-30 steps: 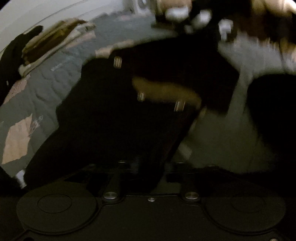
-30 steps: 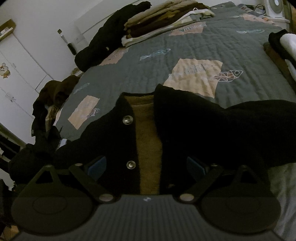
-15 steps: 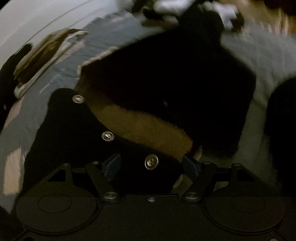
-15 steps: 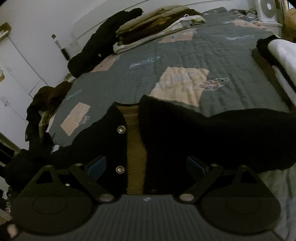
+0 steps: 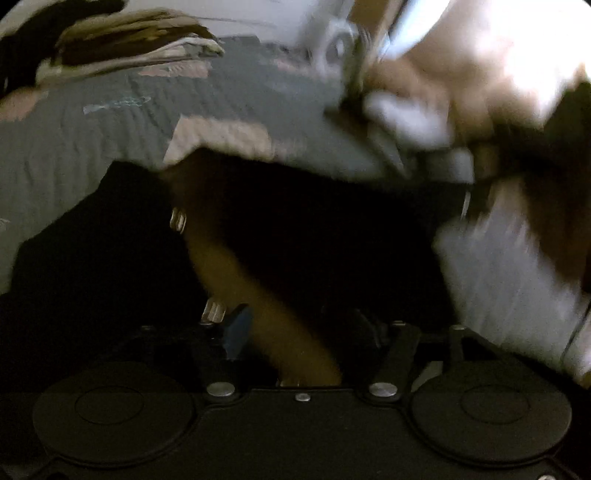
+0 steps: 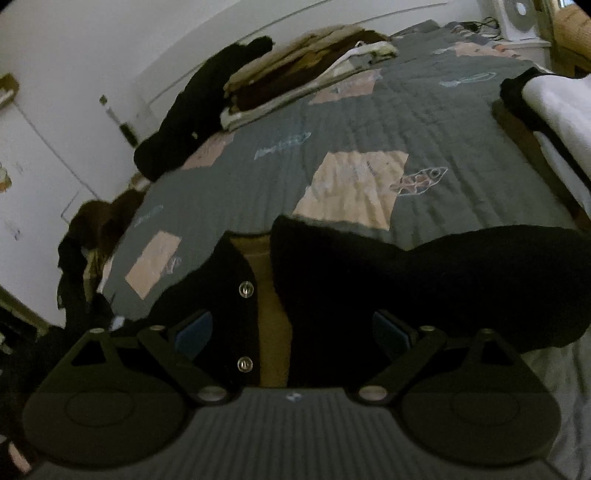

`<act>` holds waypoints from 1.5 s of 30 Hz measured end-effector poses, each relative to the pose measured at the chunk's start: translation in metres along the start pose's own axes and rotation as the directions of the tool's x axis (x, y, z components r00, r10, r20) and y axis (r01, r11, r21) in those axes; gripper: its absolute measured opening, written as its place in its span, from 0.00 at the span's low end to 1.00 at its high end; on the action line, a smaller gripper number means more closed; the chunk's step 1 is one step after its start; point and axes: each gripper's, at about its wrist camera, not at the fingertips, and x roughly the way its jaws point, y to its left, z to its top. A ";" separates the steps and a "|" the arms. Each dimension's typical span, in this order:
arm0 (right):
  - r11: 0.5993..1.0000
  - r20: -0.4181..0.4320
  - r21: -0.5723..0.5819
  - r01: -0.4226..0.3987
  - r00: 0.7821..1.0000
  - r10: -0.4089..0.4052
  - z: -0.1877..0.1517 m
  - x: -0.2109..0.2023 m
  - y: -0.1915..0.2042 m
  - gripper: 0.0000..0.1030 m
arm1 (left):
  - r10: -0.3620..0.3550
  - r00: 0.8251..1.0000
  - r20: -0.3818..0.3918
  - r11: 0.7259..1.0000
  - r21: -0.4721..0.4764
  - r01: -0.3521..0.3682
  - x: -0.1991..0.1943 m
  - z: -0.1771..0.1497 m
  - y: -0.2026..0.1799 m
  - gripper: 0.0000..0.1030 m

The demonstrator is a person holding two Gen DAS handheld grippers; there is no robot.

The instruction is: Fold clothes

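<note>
The left gripper (image 5: 299, 325) has swung right; its jaws are closing around the black jacket (image 5: 314, 229). The right gripper (image 6: 291, 328) gapes wide over it, with folded clothes (image 6: 303, 74) at eleven o'clock on the quilt (image 6: 424, 118).

I see a grey quilt (image 6: 424, 122) with peach patches and fish shapes across mid-frame; a white fan (image 6: 517, 18) sits upper right; a white door (image 6: 33, 177) fills the left edge; white walls (image 6: 129, 40) span the upper left.
</note>
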 end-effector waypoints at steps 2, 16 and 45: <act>1.000 0.014 -0.001 0.010 1.000 -0.010 0.002 -0.009 -0.005 0.91 | -0.010 1.000 0.010 0.999 -0.040 0.010 0.016 0.027 0.013 0.67; 0.992 0.047 0.074 0.107 0.993 -0.111 -0.003 -0.052 -0.075 0.91 | -0.045 0.999 -0.023 0.984 -0.175 0.040 0.138 0.075 0.070 0.06; 0.991 0.044 0.106 0.087 0.995 -0.092 -0.005 -0.048 -0.087 0.91 | 0.033 0.994 -0.108 0.947 -0.313 -0.066 0.064 0.024 0.040 0.76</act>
